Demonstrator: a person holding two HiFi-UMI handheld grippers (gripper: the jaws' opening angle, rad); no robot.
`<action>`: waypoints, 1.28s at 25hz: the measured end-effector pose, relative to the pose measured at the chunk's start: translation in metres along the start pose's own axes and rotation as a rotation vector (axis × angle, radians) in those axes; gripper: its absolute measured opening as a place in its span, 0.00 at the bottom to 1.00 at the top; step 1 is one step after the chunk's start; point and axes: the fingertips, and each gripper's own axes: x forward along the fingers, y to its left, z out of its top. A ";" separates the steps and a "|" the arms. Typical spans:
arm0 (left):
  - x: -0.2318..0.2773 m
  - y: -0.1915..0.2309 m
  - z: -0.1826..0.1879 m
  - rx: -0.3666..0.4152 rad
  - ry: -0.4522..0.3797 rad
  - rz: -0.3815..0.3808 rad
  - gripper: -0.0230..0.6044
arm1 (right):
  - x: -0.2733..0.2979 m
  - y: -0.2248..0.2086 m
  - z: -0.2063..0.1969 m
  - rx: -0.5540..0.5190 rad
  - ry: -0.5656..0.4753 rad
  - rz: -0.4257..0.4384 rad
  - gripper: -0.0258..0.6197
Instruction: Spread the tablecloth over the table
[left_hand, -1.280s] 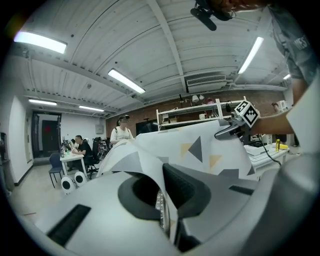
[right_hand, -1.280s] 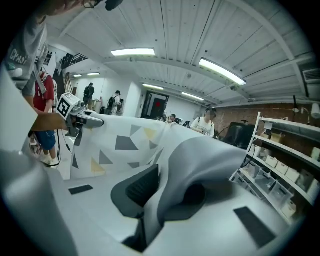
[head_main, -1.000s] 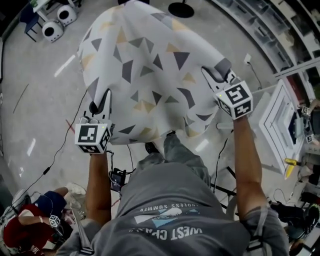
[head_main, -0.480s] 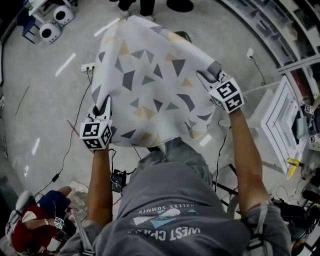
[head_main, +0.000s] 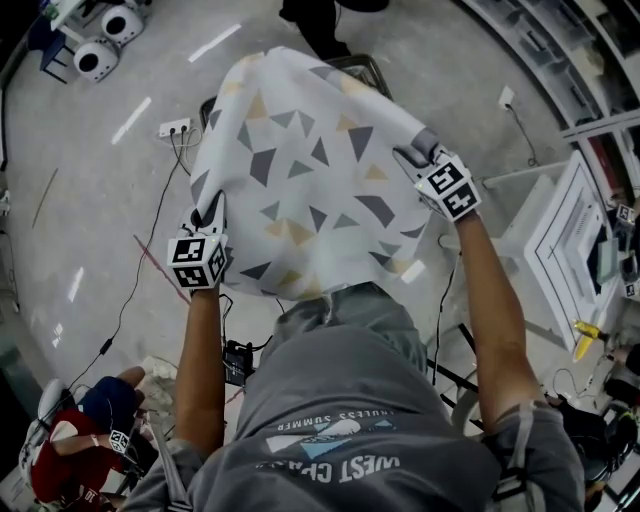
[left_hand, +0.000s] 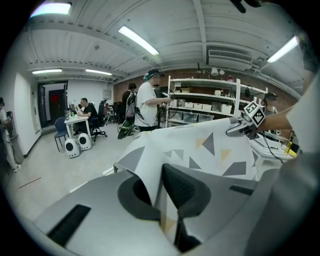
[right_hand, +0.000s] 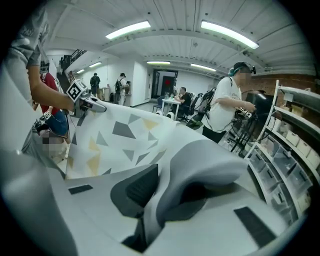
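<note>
The left gripper (head_main: 212, 212) and right gripper (head_main: 418, 152) each pinch a near corner of the cloth (head_main: 300, 180), jaws almost together on the thin fabric. The cloth is soft and white, printed with grey and tan triangles. It billows between the grippers above the dark-edged table (head_main: 362, 68).

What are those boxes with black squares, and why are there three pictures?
A person holds a grabbing tool in each hand; the boxes are part of the tools. The big picture comes from a camera on the person's head, looking down. The other two come from cameras riding on the tools. The left gripper and the right gripper each pinch an edge of the tablecloth, white with grey and yellow triangles, spread out in front. A dark edge peeks out under its far end, maybe the table.
</note>
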 end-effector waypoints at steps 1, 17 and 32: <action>0.002 0.001 -0.002 -0.003 0.009 0.006 0.05 | 0.001 -0.002 -0.003 0.007 0.001 0.003 0.10; 0.037 0.027 -0.039 -0.009 0.122 0.066 0.05 | 0.047 -0.025 -0.034 0.071 0.086 0.073 0.11; 0.052 0.052 -0.084 -0.073 0.191 0.191 0.05 | 0.088 -0.066 -0.078 0.225 0.109 0.149 0.16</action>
